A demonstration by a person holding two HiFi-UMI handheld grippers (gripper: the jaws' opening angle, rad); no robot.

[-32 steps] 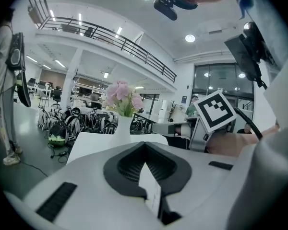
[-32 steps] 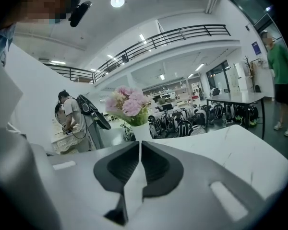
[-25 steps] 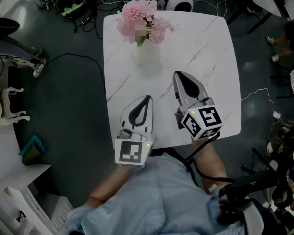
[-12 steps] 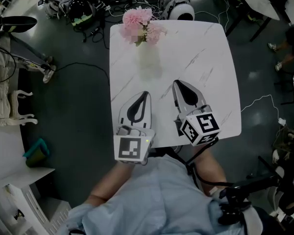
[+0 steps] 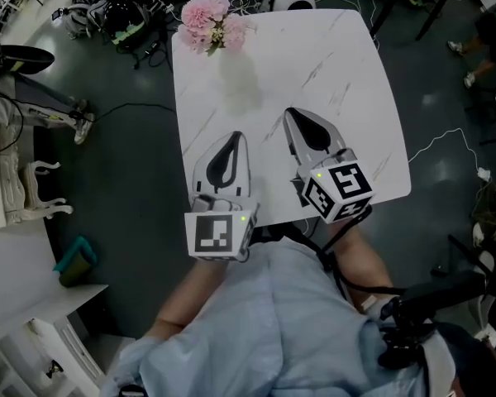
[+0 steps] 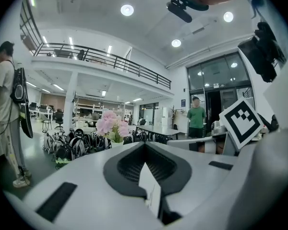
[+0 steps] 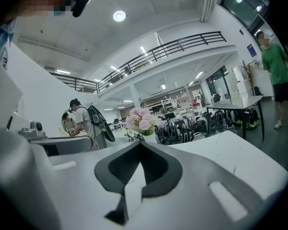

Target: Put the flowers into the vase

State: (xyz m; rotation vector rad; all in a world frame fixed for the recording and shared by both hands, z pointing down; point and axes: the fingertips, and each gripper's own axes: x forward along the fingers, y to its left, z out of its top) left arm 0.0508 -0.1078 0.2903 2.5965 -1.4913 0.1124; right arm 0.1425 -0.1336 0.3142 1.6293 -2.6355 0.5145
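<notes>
Dark floor (image 5: pixel 124 164) with tangled cables (image 5: pixel 140 23) fills the left of the head view; to its right stands a white marble-patterned table (image 5: pixel 347 81).

(a) Flowers (image 5: pixel 207 19): a pink bunch at the table's far left corner, already standing in a pale vase (image 5: pixel 238 77). In my left gripper view the blooms (image 6: pixel 110 123) rise just above the vase rim (image 6: pixel 116 144). By this evidence I judge the placing done, or all but done.

(b) Left gripper (image 5: pixel 236 136): held over the near edge of the table, well apart from the vase. Its jaws are pressed together at the tip (image 6: pixel 145 145), and nothing lies between them.

(c) Right gripper (image 5: pixel 288 112): just beside the left one and slightly farther in over the table. Its jaws likewise meet (image 7: pixel 140 143) and pinch nothing. The bunch (image 7: pixel 140 120) shows beyond the tip, near the middle of that view.

Handling, as judged: the blooms look soft, light and easily crushed, while the stems are probably thin and bendable. If any adjustment is wanted, I should take the stems low, beneath the heads and above the rim, with gentle pressure. The vase seems light and top-heavy under the bunch, so a sideways pull could tip it. Steadying its body with my other jaws would be prudent.
</notes>
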